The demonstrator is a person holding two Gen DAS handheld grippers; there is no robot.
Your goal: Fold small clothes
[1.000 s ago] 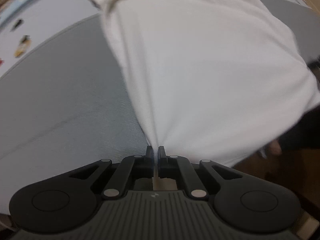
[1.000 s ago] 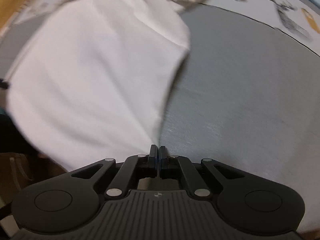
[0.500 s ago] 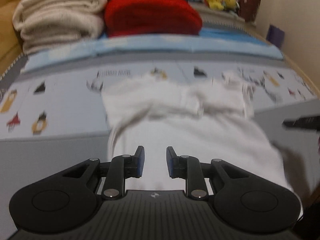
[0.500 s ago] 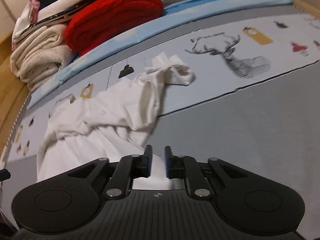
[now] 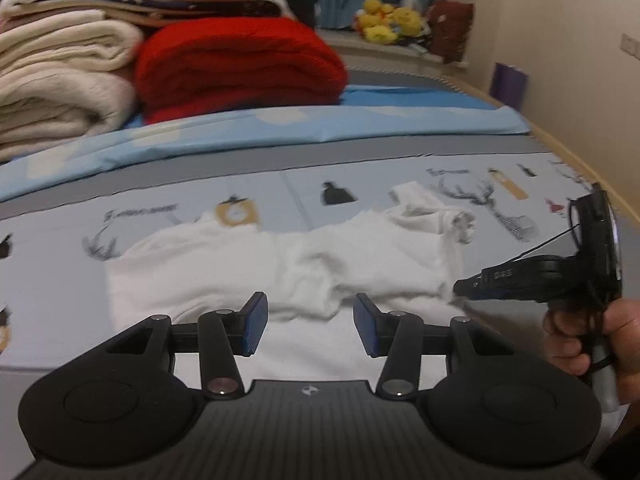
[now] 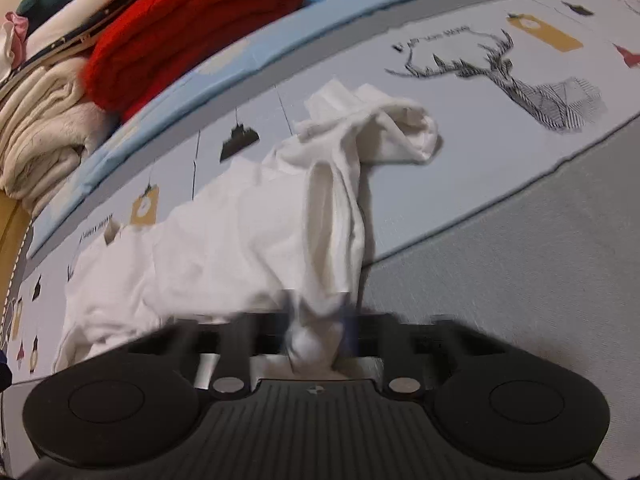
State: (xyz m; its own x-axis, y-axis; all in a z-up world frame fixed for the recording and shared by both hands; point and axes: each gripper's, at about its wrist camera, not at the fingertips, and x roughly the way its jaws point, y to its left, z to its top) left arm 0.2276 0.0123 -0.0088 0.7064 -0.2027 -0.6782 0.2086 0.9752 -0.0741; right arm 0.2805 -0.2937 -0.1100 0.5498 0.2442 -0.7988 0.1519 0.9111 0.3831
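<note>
A small white garment (image 5: 240,264) lies crumpled across the printed bedsheet, one sleeve bunched at its right end (image 6: 384,128). My left gripper (image 5: 308,314) hovers over the garment's near edge. Its jaws are opening, the blue pads (image 5: 254,320) stand well apart, and nothing is between them. In the right wrist view my right gripper (image 6: 316,320) is blurred and shut on a raised fold of the white garment (image 6: 224,248) at its right side. From the left wrist view the right gripper (image 5: 464,290) shows at the garment's right edge, held by a person's hand (image 5: 572,340).
A folded red blanket (image 5: 240,64) and cream blankets (image 5: 60,80) are stacked at the back of the bed, behind a blue sheet (image 5: 360,120). Plush toys (image 5: 384,20) sit far back. Grey mat (image 6: 520,260) spreads to the right; a wooden bed edge (image 5: 568,152) curves along the right.
Both grippers let go of the garment's hem and swung up toward the far end. The left jaws spread wider. The right jaws opened, then shut on a fold at the garment's right side.
</note>
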